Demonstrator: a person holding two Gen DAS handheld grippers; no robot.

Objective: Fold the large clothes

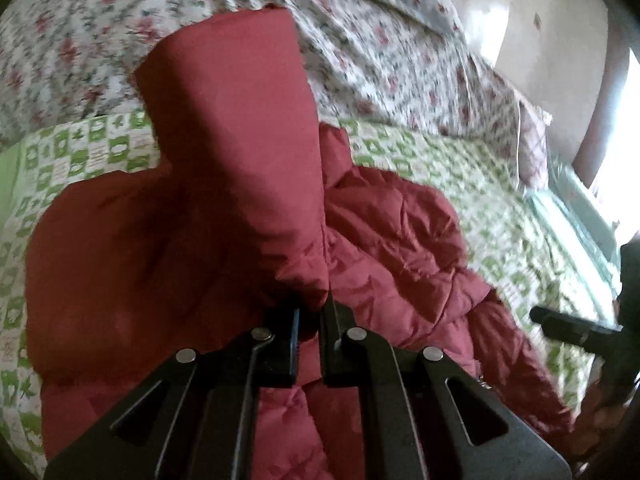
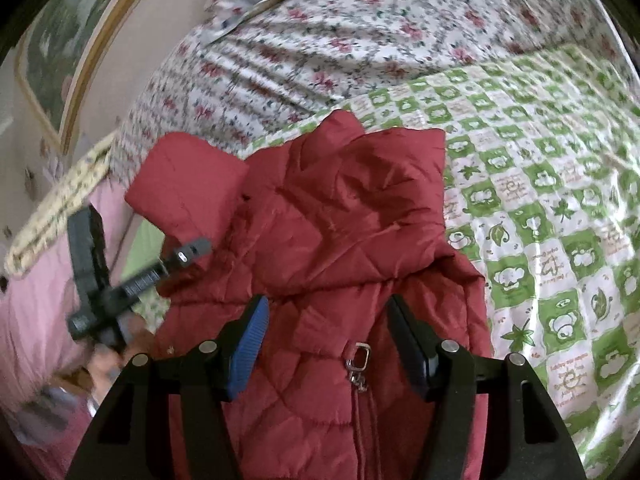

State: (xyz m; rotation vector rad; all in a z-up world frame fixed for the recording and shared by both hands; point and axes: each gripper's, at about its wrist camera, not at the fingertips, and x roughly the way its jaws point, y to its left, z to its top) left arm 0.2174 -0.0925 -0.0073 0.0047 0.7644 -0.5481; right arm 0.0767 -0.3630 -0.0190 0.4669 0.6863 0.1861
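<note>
- Task item: red quilted jacket, lying on the bed on a green-and-white checked sheet, with a floral quilt beyond it
- Left gripper: fingers closed on the cuff end of the jacket's sleeve, which hangs lifted above the jacket body
- Right gripper: fingers parted, nothing between the pads; it hovers over the jacket front near the zipper pull
- Step in hand, as judged: folding the sleeve inward across the jacket body
- Next move calls for: laying the sleeve flat over the front, then releasing; the right gripper could steady the body against dragging
- Writing: the sheet's squares carry small printed text, too blurred to read; no brand or label is legible on the jacket
</note>
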